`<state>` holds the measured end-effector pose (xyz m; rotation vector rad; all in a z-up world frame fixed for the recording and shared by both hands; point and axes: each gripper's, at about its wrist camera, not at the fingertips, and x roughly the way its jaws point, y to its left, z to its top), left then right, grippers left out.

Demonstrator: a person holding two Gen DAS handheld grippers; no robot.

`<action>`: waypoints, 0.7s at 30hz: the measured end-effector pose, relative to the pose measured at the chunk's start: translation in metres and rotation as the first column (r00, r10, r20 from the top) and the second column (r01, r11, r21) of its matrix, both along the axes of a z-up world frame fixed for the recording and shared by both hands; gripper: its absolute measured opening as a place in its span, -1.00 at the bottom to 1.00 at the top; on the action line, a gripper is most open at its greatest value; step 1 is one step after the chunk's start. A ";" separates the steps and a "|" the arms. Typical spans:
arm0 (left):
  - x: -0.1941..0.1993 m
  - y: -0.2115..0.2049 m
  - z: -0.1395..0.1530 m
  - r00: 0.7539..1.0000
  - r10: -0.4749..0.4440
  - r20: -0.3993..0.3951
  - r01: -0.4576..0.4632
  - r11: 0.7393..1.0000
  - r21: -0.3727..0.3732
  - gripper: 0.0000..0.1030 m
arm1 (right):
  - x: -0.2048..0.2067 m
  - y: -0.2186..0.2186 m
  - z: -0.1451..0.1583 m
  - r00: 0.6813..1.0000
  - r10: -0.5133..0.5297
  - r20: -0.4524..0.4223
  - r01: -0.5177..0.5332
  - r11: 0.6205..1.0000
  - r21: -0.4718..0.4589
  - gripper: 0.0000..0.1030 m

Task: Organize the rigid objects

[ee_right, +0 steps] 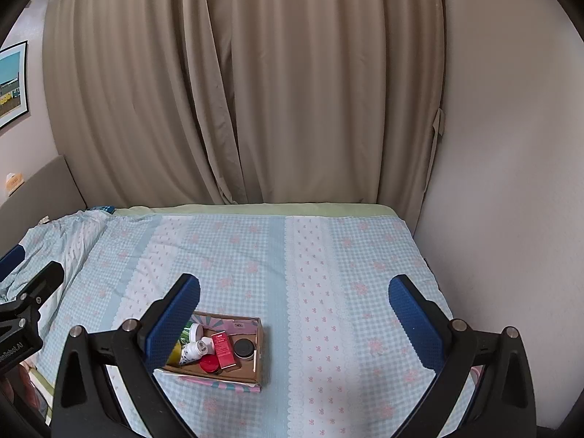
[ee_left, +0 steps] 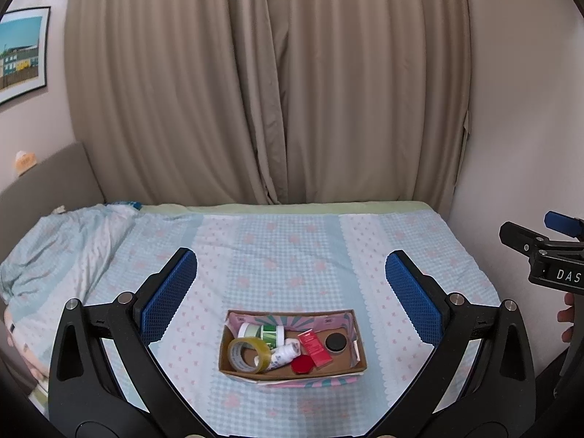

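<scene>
Gingham bedspread (ee_left: pixel 292 255) under rectangular cardboard box (ee_left: pixel 292 367), claws spread.

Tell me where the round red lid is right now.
The round red lid lies inside the open cardboard box on the bed, near its front wall, between the small white bottle and the flat red packet.

A cardboard box (ee_left: pixel 292 343) sat on the bed (ee_left: pixel 292 248), near its front edge. In the box: tape roll (ee_left: pixel 249 354) at left, jar (ee_left: pixel 261 331) behind it, small bottle (ee_left: pixel 284 354) beside the roll, round lid (ee_left: pixel 302 365) in front, flat carton (ee_left: pixel 315 348) at centre, capped pot (ee_left: pixel 335 342) at right. Curtains (ee_left: pixel 270 84) hung behind the bed; a framed picture (ee_left: pixel 22 54) was on the left wall.
</scene>
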<state>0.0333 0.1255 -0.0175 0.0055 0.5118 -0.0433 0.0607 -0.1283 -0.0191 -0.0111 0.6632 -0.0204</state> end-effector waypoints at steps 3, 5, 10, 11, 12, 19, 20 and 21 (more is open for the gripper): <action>0.001 0.001 -0.001 1.000 -0.001 -0.002 0.001 1.000 -0.004 1.00 | 0.000 0.002 -0.001 1.000 -0.008 0.000 0.008 1.000 -0.002 1.00; 0.002 0.001 -0.001 1.000 -0.001 -0.005 0.001 1.000 -0.006 1.00 | 0.000 0.003 -0.001 1.000 -0.014 -0.001 0.014 1.000 -0.003 1.00; 0.005 0.003 -0.004 1.000 -0.005 -0.024 0.004 1.000 -0.023 1.00 | -0.001 0.006 0.000 1.000 -0.021 0.001 0.021 1.000 -0.007 1.00; 0.005 0.003 -0.005 1.000 -0.004 -0.026 0.003 1.000 -0.026 1.00 | -0.001 0.006 0.000 1.000 -0.020 0.001 0.020 1.000 -0.007 1.00; 0.005 0.003 -0.005 1.000 -0.001 -0.028 0.000 1.000 -0.026 1.00 | -0.001 0.006 0.000 1.000 -0.020 0.002 0.020 1.000 -0.008 1.00; 0.003 0.003 -0.003 1.000 0.004 -0.001 -0.004 1.000 -0.010 1.00 | 0.000 0.007 0.000 1.000 -0.022 0.002 0.022 1.000 -0.009 1.00; 0.003 0.002 -0.002 1.000 0.007 0.000 -0.007 1.000 -0.003 1.00 | -0.001 0.008 0.000 1.000 -0.023 0.003 0.023 1.000 -0.008 1.00; 0.004 0.002 -0.003 1.000 0.014 0.001 -0.014 1.000 0.009 1.00 | -0.002 0.008 0.000 1.000 -0.023 0.006 0.023 1.000 -0.008 1.00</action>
